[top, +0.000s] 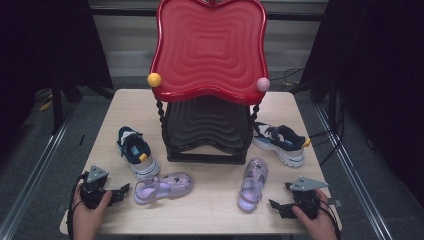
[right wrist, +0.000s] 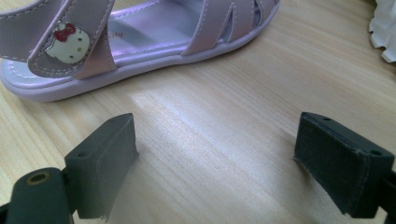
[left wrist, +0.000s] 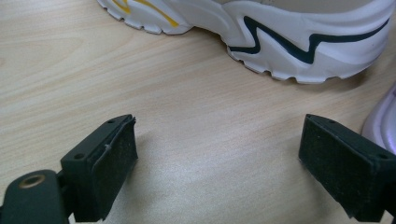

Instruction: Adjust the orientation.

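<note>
I have both grippers low at the near edge of the counter [top: 210,215], one at each corner. My left gripper [top: 121,191] sits at the near left, its fingers [left wrist: 109,170] spread wide with nothing but bare wood between them; it points toward the left sandal [top: 164,187], which lies on its side just beside the fingertips without touching them. In the left gripper view I see the white sole of the left sneaker [left wrist: 280,37] ahead and a sliver of the lilac sandal at the right edge. That sneaker [top: 136,151] stands near the left sandal, toe toward me. My right gripper [top: 278,205] sits at the near right, fingers [right wrist: 105,163] also wide apart and holding nothing. It points toward the right sandal [top: 252,184], which lies flat, toe pointing away, close to the fingertips but apart from them. In the right gripper view the sandal [right wrist: 140,42] lies across the top, strap with a small cat badge at the left, and a gap of wood lies between it and the fingers. The right sneaker [top: 280,141] stands behind that sandal, near the right foot of the rack [top: 207,125]. The rack stands at the middle of the counter, with a black lower tray and a red upper tray [top: 210,47] tilted toward me.
</note>
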Tool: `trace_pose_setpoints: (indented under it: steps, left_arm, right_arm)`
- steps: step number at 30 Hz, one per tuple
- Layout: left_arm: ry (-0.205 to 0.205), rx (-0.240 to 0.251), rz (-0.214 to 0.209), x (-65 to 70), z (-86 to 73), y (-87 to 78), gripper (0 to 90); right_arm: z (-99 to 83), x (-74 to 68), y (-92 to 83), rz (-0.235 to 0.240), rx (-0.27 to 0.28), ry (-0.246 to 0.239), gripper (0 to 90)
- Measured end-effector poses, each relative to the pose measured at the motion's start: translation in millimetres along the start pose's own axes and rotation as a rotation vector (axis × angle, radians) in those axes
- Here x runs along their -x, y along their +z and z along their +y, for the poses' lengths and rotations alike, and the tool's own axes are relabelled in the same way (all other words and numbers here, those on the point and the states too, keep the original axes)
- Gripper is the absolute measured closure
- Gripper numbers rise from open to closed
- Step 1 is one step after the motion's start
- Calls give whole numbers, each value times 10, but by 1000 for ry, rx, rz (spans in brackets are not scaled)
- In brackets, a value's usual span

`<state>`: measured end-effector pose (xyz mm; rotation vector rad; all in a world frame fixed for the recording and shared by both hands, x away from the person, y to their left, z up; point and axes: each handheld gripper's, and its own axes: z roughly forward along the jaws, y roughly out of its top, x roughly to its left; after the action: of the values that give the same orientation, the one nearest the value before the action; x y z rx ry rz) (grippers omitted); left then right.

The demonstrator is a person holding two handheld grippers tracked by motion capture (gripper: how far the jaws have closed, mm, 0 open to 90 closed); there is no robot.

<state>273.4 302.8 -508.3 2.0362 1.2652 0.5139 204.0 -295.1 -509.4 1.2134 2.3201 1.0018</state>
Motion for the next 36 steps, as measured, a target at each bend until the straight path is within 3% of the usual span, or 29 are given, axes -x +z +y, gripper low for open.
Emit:
trace_pose_setpoints:
  steps: [13, 15, 20, 21, 25, 30, 36]
  left_arm:
    - [2, 5, -7, 5, -2, -2, 115]
    - [18, 7, -13, 5, -6, -19, 154]
    - [-15, 15, -55, 2, -14, -70, 206]
    - [-11, 18, -53, 5, -9, -102, 250]
    - [-2, 32, -77, 43, 14, -191, 255]
    - [-7, -5, -141, 110, -16, -187, 256]
    - [7, -4, -158, 192, -14, -198, 255]
  right_arm:
    - [0, 1, 0, 1, 0, 0, 121]
    - [0, 1, 0, 1, 0, 0, 121]
    - [0, 1, 0, 1, 0, 0, 121]
    - [0, 2, 0, 1, 0, 0, 121]
    - [0, 3, 0, 2, 1, -1, 121]
    - [0, 12, 1, 7, 2, -7, 122]
    - [1, 12, 1, 9, 1, -9, 121]
